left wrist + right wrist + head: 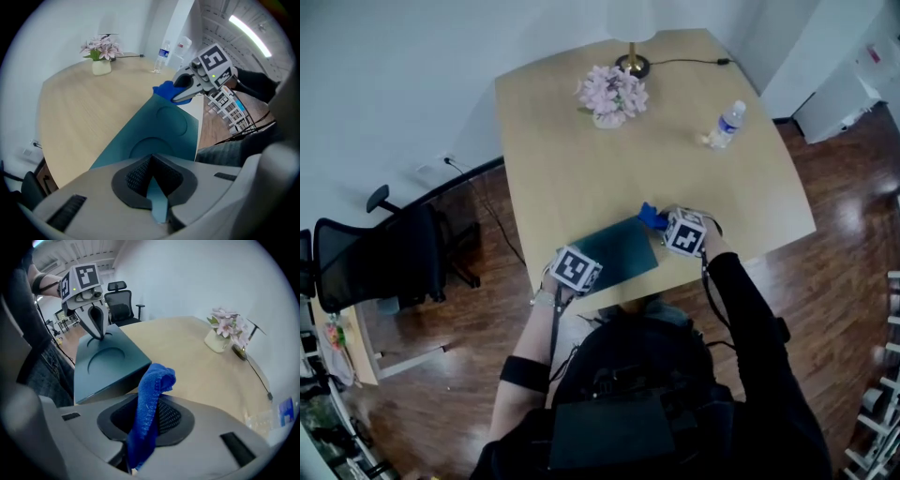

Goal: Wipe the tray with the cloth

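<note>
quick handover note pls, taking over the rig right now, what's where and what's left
Left gripper: shut on the near edge of the teal tray, holding it.
Right gripper: shut on the blue cloth, with a bunch sticking out past the jaws.
The tray lies at the near edge of the table. The cloth is at the tray's far right corner; contact is unclear.
Done: tray and cloth are both gripped.
Left: wipe the cloth across the tray's surface. No wiping can be confirmed yet.
</note>
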`<action>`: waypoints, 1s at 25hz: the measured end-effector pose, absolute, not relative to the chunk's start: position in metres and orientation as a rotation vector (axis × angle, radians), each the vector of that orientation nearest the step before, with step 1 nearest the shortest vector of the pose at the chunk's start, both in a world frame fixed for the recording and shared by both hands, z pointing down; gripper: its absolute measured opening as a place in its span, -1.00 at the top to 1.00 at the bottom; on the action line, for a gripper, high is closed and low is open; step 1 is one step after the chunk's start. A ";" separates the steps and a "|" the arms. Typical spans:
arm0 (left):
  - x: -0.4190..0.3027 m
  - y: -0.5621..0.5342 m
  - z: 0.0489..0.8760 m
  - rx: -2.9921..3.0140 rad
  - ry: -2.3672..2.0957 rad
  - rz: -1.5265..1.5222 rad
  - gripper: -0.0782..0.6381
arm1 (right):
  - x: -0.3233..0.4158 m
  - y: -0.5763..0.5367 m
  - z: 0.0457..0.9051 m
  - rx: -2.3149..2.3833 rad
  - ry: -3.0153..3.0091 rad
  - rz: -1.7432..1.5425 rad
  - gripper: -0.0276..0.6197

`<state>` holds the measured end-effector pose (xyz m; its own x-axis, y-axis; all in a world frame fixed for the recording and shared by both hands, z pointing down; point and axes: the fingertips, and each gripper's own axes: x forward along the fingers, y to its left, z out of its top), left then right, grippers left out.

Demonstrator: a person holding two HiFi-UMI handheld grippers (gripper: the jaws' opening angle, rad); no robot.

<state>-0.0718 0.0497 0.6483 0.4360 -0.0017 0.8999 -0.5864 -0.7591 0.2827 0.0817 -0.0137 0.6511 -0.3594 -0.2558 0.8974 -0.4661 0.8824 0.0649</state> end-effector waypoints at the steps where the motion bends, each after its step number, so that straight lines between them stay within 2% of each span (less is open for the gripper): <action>1: -0.074 0.047 0.648 2.102 -0.508 1.328 0.77 | 0.073 -0.022 0.655 0.496 -1.976 0.231 0.61; 4: -0.075 0.042 0.646 2.074 -0.555 1.316 0.77 | 0.052 -0.026 0.673 0.385 -2.024 0.225 0.61; 14: -0.085 0.040 0.646 1.989 -0.603 1.378 0.77 | 0.060 0.044 0.682 0.233 -2.067 0.254 0.61; 25: -0.086 0.041 0.651 2.007 -0.595 1.388 0.77 | 0.072 0.119 0.683 0.276 -2.051 0.327 0.61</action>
